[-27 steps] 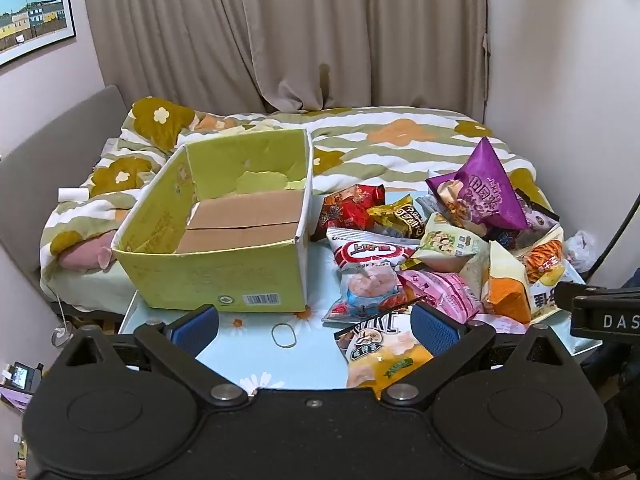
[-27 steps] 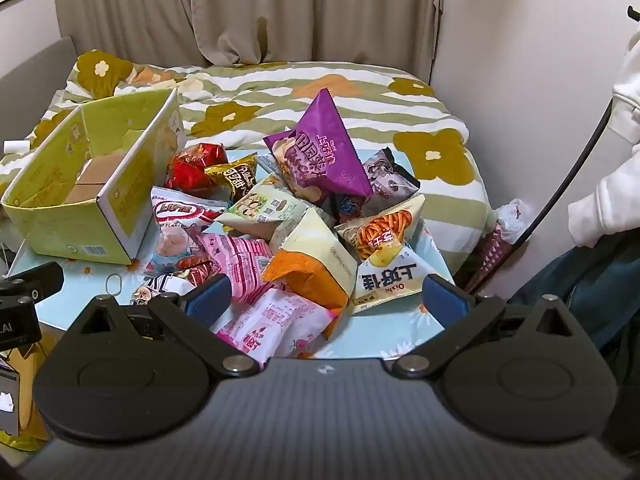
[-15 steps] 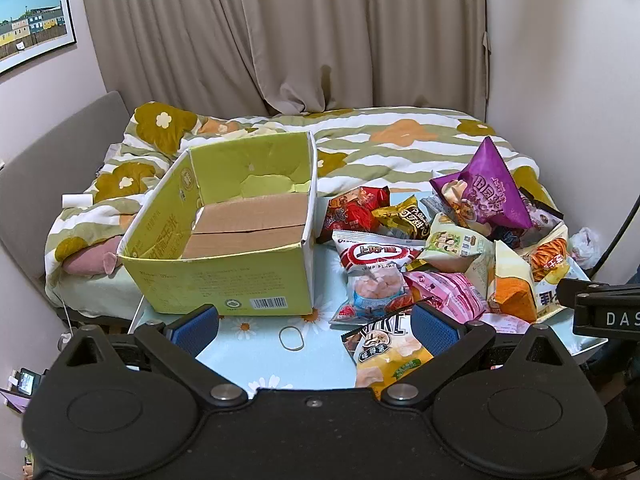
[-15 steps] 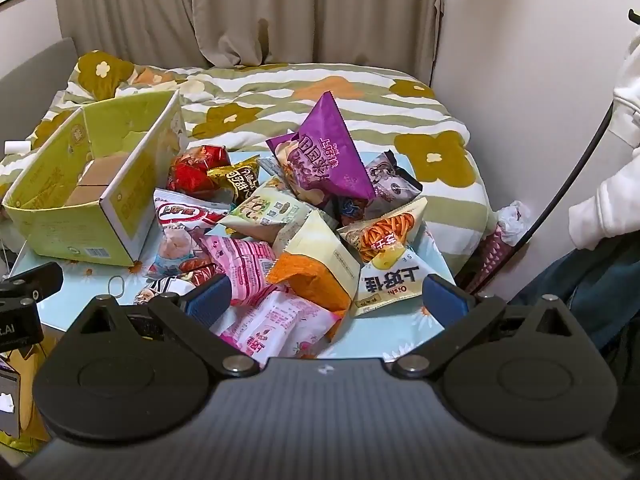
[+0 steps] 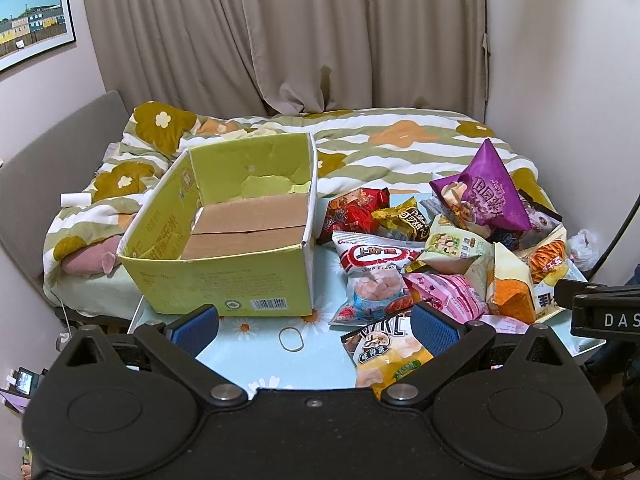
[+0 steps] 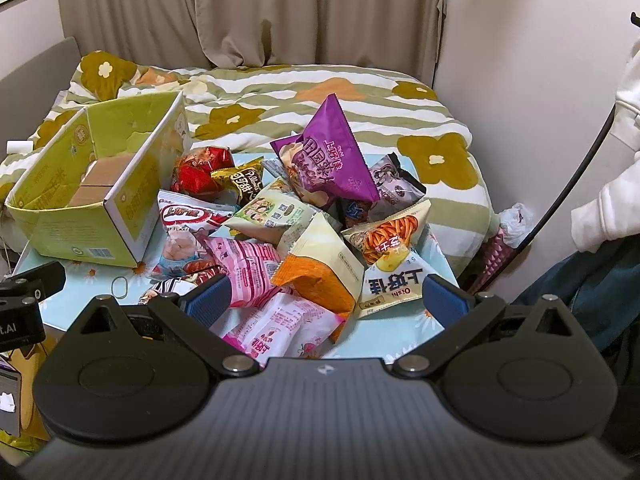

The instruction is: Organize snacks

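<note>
**Both grippers back off a little, nothing picked yet**

Since a moment ago both views have pulled back and up a bit, so the counter (image 5: 240,334) looks lower and farther. No snack has moved. The left hand-held gripper (image 5: 314,326) is spread wide and holds nothing. The right hand-held gripper (image 6: 326,298) is spread wide too, with nothing in it.

The snack bags (image 6: 288,220) lie in a heap on the counter, just beside the green cardboard box (image 5: 224,248). The box has no snacks inside. A rubber band (image 5: 291,338) lies near it. The sorting looks like it has not started.
</note>
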The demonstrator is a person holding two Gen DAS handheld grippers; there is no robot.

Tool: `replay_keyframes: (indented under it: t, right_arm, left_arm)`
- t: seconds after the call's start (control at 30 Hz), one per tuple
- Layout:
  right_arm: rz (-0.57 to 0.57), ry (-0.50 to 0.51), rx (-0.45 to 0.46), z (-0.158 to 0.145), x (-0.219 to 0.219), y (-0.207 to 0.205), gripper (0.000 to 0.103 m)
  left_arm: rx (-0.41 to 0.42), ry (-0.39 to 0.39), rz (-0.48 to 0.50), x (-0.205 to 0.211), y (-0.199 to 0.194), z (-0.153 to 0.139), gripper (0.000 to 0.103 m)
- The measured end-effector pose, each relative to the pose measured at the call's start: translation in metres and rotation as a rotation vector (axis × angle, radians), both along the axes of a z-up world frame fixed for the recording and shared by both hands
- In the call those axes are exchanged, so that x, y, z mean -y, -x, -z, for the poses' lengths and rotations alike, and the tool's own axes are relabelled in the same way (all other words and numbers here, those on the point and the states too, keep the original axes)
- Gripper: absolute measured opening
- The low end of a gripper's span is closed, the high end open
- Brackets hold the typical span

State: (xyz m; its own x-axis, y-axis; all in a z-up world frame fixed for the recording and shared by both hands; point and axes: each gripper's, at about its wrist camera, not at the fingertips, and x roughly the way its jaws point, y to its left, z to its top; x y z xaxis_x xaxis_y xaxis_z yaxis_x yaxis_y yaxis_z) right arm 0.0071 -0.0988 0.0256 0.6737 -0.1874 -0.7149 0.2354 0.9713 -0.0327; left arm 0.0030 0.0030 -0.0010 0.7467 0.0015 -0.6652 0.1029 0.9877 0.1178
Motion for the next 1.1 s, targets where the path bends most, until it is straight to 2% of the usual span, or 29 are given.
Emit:
replay_keyframes:
  t: [0.53, 0.7, 1.1]
  right_arm:
    - [0.001, 0.004, -0.007, 0.0000, 0.0014, -0.0007, 0.103]
    - [0.002, 0.002, -0.007, 0.0006, 0.0019, -0.0008, 0.103]
    - [0.007, 0.010, -0.003, 0.0017, 0.0021, -0.0010, 0.103]
  left_arm:
    - [-0.005, 0.003, 0.001, 0.0024, -0.0009, 0.0034, 0.103]
    - [-0.017, 0.034, 0.009, 0.0007, -0.0018, 0.0026, 0.103]
    - [-0.005, 0.047, 0.009, 0.0005, -0.0026, -0.0014, 0.103]
